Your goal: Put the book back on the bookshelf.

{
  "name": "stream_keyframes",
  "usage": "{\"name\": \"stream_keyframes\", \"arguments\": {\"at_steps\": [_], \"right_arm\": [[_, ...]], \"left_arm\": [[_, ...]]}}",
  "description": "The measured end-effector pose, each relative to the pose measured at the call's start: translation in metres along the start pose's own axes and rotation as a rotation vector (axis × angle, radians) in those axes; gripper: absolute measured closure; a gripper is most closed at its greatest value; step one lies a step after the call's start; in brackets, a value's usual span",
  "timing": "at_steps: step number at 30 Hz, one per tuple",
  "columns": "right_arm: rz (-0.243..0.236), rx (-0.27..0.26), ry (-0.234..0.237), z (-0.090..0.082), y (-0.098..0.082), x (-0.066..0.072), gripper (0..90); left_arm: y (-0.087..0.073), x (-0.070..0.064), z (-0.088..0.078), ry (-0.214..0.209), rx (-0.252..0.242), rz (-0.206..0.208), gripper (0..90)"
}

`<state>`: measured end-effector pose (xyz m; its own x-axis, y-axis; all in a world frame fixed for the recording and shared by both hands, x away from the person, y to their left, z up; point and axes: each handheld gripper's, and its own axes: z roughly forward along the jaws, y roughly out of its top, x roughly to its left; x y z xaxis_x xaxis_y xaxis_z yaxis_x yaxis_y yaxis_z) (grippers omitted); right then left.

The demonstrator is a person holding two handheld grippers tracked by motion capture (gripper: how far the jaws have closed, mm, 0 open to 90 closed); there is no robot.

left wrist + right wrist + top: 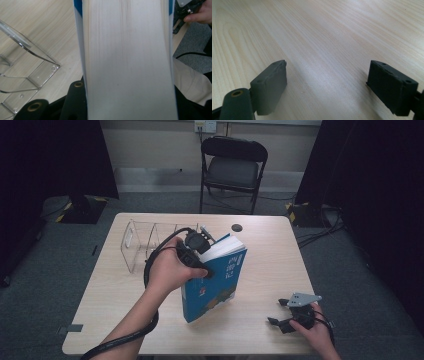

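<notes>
Between the left tongs [200, 262] stands the blue book [220, 280], clamped upright

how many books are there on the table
1. The blue book stands tilted near the middle of the table, clamped by the left gripper, just right of the clear acrylic rack. The rack's slots look empty; nothing else seems hidden.
</notes>
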<state>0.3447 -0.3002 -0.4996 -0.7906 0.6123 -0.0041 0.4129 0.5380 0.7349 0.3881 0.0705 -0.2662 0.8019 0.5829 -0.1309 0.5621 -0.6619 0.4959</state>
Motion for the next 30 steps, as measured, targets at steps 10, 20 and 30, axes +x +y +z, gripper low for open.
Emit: {"name": "stream_keyframes", "arguments": {"at_steps": [10, 20, 30], "right_arm": [[0.000, 0.000, 0.000, 0.000, 0.000, 0.000, 15.2], [0.000, 0.000, 0.000, 0.000, 0.000, 0.000, 15.2], [0.000, 0.000, 0.000, 0.000, 0.000, 0.000, 15.2]], "left_arm": [[-0.009, 0.010, -0.007, 0.040, 0.002, -0.032, 61.9], [-0.016, 0.019, -0.013, 0.048, 0.007, -0.058, 61.9], [-0.022, 0.027, -0.020, 0.068, -0.001, -0.097, 61.9]]}}
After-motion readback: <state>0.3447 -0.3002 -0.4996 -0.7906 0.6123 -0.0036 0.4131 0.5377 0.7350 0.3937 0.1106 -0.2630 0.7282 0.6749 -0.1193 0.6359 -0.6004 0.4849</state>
